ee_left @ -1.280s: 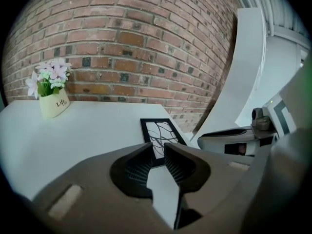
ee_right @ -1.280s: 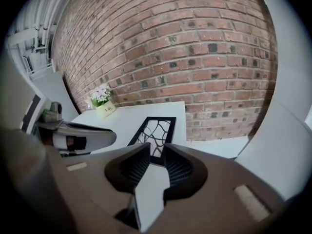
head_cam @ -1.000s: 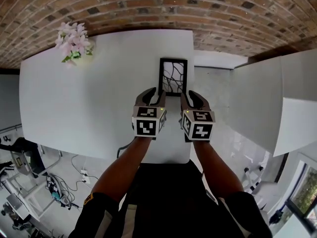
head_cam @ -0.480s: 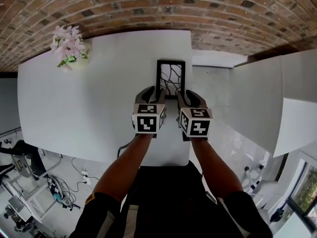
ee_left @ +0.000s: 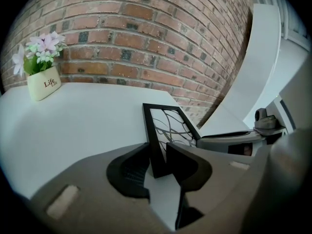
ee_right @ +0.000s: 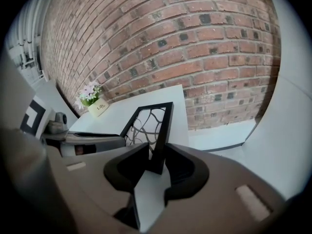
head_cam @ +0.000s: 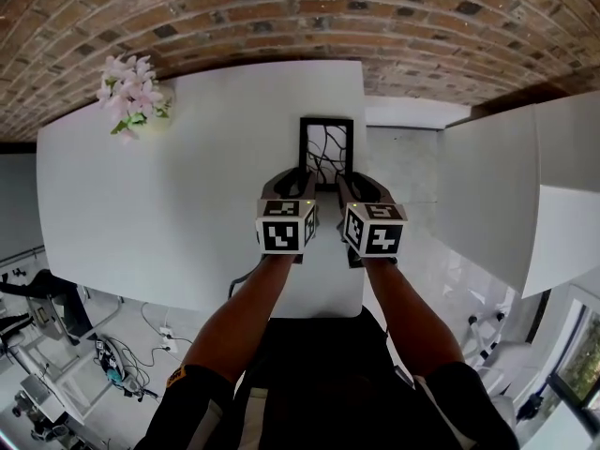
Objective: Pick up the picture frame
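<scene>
A black picture frame [head_cam: 326, 146] with a branch pattern lies on the white table [head_cam: 187, 186] near its right edge. My left gripper [head_cam: 294, 178] is at the frame's near left corner. In the left gripper view the left bar of the frame [ee_left: 170, 126] sits between the closing jaws of the left gripper [ee_left: 157, 162], and both fingers touch it. My right gripper [head_cam: 358, 184] is at the near right corner. There the frame [ee_right: 146, 123] sits between the closing jaws of the right gripper [ee_right: 157, 162], which hug its right bar.
A small pot of pink flowers [head_cam: 131, 92] stands at the table's far left corner, by the brick wall [head_cam: 300, 17]. The table's right edge runs just beside the frame. A second white surface [head_cam: 497, 195] lies further right.
Both grippers have crept slightly forward over the frame's near corners. The frame has stayed in place on the table.
</scene>
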A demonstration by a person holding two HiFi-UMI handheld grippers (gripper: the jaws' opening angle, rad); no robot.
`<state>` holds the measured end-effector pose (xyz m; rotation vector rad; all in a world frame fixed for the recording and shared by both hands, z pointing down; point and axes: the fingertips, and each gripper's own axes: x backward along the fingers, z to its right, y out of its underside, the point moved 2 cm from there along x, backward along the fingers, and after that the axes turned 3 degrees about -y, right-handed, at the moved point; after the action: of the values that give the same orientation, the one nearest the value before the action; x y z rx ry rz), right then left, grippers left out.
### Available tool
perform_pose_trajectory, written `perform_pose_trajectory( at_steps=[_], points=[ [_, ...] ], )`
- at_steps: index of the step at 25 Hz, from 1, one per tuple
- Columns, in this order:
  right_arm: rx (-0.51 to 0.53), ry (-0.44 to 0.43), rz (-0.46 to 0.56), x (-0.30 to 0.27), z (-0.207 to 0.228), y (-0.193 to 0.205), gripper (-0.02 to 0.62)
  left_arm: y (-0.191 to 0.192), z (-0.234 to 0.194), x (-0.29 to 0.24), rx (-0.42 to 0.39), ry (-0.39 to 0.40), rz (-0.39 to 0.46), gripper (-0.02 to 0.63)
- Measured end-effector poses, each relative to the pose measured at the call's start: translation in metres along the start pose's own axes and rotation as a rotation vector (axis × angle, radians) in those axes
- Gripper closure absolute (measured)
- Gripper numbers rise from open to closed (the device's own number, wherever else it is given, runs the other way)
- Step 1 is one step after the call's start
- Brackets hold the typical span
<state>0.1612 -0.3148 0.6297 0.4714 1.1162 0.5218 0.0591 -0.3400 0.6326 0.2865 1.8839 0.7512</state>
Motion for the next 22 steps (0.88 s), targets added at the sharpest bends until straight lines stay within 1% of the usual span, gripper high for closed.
perform_pose_trajectory(
  at_steps=[5, 10, 17, 22],
  points=[
    [-0.009, 0.006, 0.002, 0.003, -0.001, 0.000, 0.503, 0.000, -0.001, 0.003, 0.026, 0.006, -0.005, 0.509],
    [-0.010, 0.020, 0.027, 0.018, -0.009, -0.003, 0.503, 0.000, 0.002, 0.017, 0.031, 0.003, 0.018, 0.509],
    [0.022, -0.009, 0.079, 0.049, -0.039, -0.003, 0.503, -0.002, 0.007, 0.062, 0.005, -0.019, 0.082, 0.509],
    [0.054, -0.012, 0.133, 0.079, -0.064, -0.004, 0.508, -0.004, 0.012, 0.106, -0.024, -0.041, 0.157, 0.508]
  ],
)
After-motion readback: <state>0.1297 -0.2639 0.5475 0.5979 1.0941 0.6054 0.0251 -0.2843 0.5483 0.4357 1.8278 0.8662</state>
